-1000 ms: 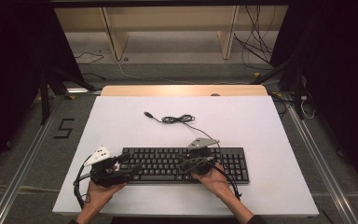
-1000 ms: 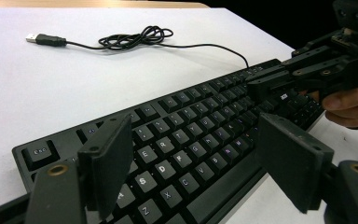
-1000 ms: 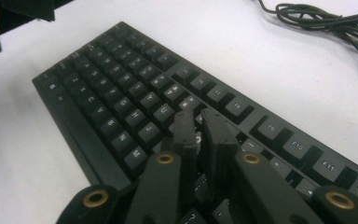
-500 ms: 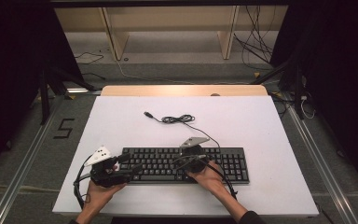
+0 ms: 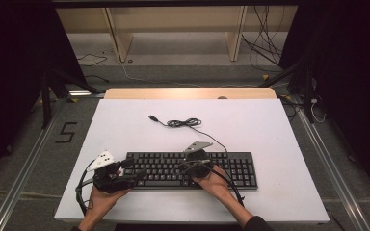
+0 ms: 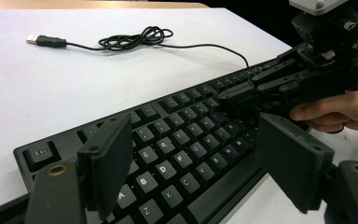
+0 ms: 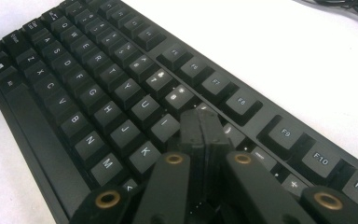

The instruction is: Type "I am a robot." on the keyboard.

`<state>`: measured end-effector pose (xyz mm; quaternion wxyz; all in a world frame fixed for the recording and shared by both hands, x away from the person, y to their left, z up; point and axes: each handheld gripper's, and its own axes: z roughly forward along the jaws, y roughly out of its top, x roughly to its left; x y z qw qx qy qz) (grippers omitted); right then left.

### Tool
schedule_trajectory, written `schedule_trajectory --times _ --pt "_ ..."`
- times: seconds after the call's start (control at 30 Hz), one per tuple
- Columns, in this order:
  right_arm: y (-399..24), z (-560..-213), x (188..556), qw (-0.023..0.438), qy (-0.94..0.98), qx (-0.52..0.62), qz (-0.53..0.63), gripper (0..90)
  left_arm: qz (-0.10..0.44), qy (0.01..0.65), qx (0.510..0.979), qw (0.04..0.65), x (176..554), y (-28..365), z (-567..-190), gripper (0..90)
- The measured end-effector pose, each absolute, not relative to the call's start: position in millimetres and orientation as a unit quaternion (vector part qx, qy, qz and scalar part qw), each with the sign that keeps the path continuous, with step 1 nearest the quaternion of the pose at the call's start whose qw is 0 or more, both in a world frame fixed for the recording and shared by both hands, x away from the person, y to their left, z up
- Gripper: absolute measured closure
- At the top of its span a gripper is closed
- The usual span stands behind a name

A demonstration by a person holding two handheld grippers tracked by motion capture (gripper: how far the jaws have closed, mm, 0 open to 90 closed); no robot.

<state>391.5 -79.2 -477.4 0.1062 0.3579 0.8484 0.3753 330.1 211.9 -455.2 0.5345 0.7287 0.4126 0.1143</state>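
Right gripper view puts your right hand-held gripper (image 7: 204,122) at lower centre, jaws pressed flat together with nothing between them, the joined tip down among the keys just right of the I and K caps. That tip is acting as a single finger on the keyboard (image 7: 121,93), which runs from the upper left of the frame to the lower right.

In the left gripper view your left hand-held gripper (image 6: 193,154) stands wide, empty, its pads straddling the keyboard's near left end above the letter rows without gripping it.

In the high view the keyboard (image 5: 236,168) lies in the lower middle of the white worktop (image 5: 125,125), with its cable (image 5: 185,123) coiled above it towards the centre, plug end lying free.

The risk is a blunt tip: the closed jaws look wider than one cap, so a tilted press could catch two keys together. Push too hard or at an angle and the keyboard may slide, since your left jaws only flank it.
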Motion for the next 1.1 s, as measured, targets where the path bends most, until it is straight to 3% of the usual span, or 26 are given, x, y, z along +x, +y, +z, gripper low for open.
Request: schedule_trajectory --times 0.27,0.5,0.57,0.73,1.1 --pt "-83.9 -471.5 390.8 0.099 0.836 0.363 0.399 90.0 0.116 0.415 0.727 0.535 330.9 213.7 -455.3 27.1" --pt "-94.5 -458.2 382.9 0.089 0.81 0.363 0.451 77.1 0.12 0.417 0.723 0.537 330.9 215.2 -454.8 27.1" --pt "-97.7 -454.9 378.7 0.087 0.804 0.359 0.466 66.1 0.12 0.417 0.724 0.537 331.0 216.0 -454.8 27.1" --pt "-105.3 -447.9 367.6 0.092 0.793 0.349 0.491 48.9 0.12 0.418 0.722 0.538 331.1 216.5 -454.7 27.1" --pt "-107.6 -443.4 361.4 0.086 0.784 0.341 0.511 33.6 0.124 0.422 0.718 0.54 331.9 218.7 -454.8 27.1"
